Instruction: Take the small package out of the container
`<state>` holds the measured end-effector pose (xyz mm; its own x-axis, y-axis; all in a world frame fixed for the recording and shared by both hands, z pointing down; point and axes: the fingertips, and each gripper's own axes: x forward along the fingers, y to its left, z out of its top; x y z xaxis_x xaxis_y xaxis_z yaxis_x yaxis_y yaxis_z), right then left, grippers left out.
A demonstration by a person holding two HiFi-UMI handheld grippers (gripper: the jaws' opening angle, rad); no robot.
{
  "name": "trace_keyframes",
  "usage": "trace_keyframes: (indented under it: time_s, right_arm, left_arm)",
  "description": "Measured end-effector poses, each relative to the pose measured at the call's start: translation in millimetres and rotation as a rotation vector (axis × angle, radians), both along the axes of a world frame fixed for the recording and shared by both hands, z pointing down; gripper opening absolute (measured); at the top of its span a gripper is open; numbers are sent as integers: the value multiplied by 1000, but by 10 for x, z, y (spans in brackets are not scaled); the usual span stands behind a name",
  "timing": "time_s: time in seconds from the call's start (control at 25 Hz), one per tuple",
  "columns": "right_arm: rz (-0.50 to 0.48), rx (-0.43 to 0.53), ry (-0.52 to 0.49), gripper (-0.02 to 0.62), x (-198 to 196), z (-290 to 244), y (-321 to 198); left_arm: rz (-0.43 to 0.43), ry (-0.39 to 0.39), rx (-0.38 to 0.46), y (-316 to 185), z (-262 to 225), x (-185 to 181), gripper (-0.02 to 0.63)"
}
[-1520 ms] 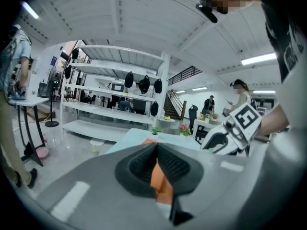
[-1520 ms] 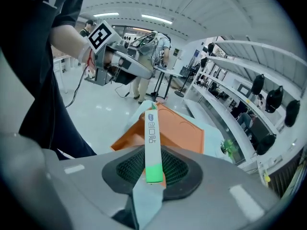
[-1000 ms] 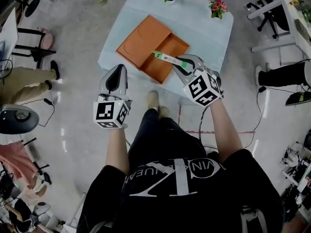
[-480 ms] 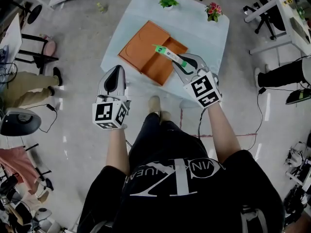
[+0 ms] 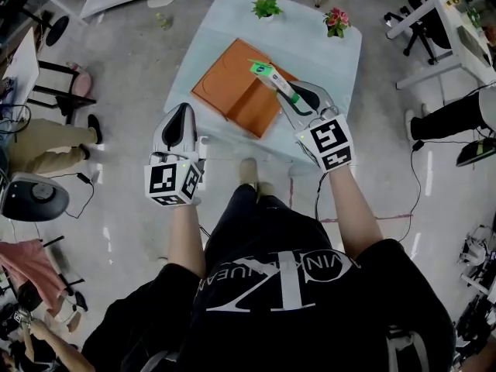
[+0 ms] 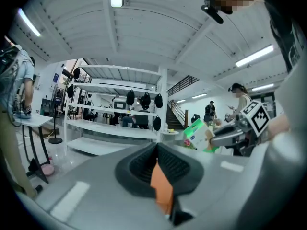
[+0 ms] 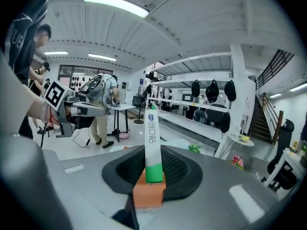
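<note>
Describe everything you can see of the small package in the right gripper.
The small package is a slim, flat pouch, mostly white with green ends and blue print on one face, smooth like plastic film. The right gripper is shut on its lower green end, so it sticks straight out past the jaws. In the head view it hangs above the orange container; only the jaws touch it.

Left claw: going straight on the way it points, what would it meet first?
Probably nothing close: the left claw aims out over the table, with open room until the white shelves, though depth is unclear.
</note>
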<state>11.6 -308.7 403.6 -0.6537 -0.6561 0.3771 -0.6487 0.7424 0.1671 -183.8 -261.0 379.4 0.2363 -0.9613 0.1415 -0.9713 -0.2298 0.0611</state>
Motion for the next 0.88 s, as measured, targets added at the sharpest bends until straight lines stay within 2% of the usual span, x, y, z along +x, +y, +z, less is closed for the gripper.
trace_keyframes:
  time_s: [0.48,0.88]
  right_arm:
    - [59,42,-115,95,50,-335,12]
    - [87,74,-174,95,69,-550,0]
  left_arm:
    - [-21,-17,55,64,-275,-133,0]
    - [-32,-30,94,84,-486,-195,0]
